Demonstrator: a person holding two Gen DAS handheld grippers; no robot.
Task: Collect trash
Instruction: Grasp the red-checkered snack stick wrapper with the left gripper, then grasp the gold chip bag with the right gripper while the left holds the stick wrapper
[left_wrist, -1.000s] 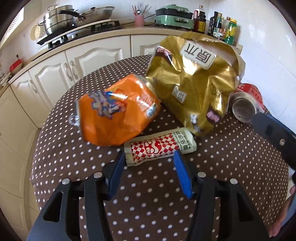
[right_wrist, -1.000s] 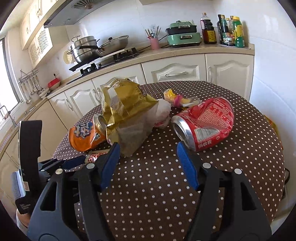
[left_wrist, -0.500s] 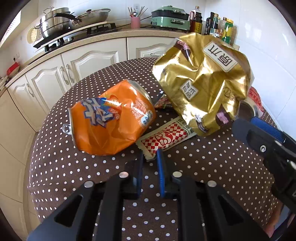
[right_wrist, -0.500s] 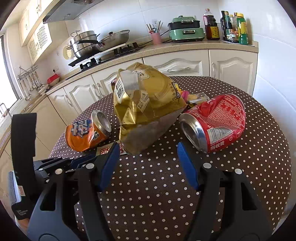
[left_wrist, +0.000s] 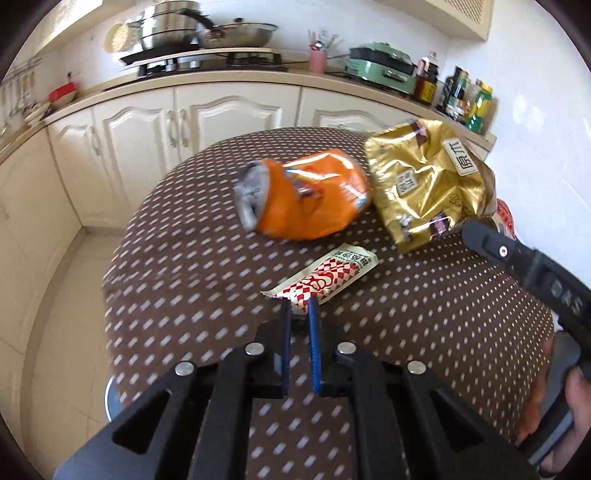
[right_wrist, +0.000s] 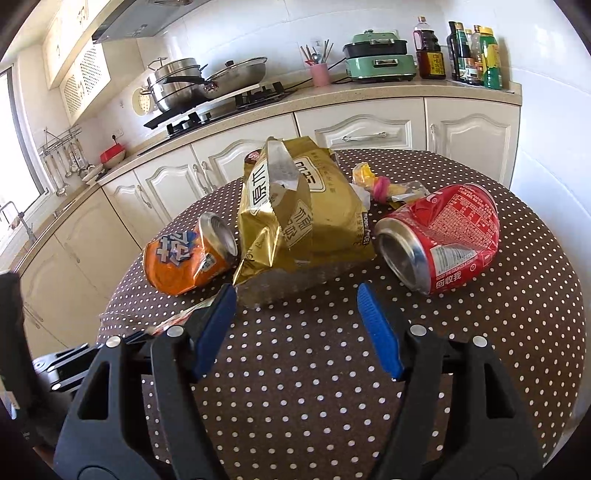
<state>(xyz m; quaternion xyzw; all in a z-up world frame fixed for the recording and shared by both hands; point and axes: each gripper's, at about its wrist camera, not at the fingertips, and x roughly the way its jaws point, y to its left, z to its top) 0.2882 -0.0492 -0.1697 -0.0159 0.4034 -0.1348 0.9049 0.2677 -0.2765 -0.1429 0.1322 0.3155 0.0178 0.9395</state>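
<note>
On the brown dotted table (left_wrist: 406, 314) lie a crushed orange can (left_wrist: 306, 199), a gold snack bag (left_wrist: 424, 184) and a red-and-white checked wrapper (left_wrist: 332, 277). My left gripper (left_wrist: 298, 306) is closing, and its blue pads pinch the wrapper's near end. In the right wrist view the gold bag (right_wrist: 306, 214) lies between the orange can (right_wrist: 181, 262) and a dented red can (right_wrist: 443, 236). My right gripper (right_wrist: 295, 291) is opening just short of the bag, nothing between its fingers. Small yellow and pink wrappers (right_wrist: 380, 184) lie behind the bag.
Cream cabinets (right_wrist: 362, 125) and a counter with a stove, pots (right_wrist: 184, 81), a green cooker and bottles (right_wrist: 476, 55) curve around the table's far side. A round blue-rimmed thing (left_wrist: 110, 395) stands on the floor by the table's near left edge. A hand (left_wrist: 576, 387) holds the right gripper's handle.
The left jaws closed on the wrapper's near end and drew back, pulling it clear of the orange can, which turned its top toward the camera. The right gripper stayed near the bag.
</note>
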